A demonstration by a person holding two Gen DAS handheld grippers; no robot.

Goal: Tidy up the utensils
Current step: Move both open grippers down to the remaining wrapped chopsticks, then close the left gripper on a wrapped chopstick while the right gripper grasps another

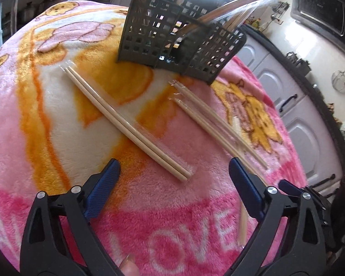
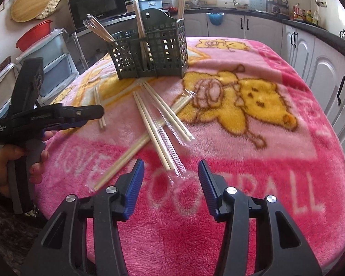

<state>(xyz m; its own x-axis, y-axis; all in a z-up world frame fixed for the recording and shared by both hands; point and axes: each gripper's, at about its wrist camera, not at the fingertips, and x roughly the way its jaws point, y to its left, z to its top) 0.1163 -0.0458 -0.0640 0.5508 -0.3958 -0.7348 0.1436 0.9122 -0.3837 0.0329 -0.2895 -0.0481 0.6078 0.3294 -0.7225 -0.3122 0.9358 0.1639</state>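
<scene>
A dark green slotted utensil caddy (image 1: 172,43) (image 2: 149,53) stands at the far side of the blanket and holds several wrapped chopsticks. Loose wrapped chopstick pairs lie in front of it. In the left wrist view my left gripper (image 1: 174,164) is open just above the near end of one pair (image 1: 126,124), with nothing between its pads. More pairs (image 1: 218,124) lie to its right. In the right wrist view my right gripper (image 2: 170,164) is open, with the wrapper end of a pair (image 2: 158,133) reaching between its fingertips, untouched. That pair crosses another pair (image 2: 126,156).
A pink fleece blanket (image 2: 264,161) with a bear print covers the table. White cabinets (image 2: 322,73) run along the right, close to the table edge. A microwave (image 2: 96,7) and storage drawers (image 2: 57,64) stand behind on the left. A person's hand (image 2: 2,161) holds the left gripper.
</scene>
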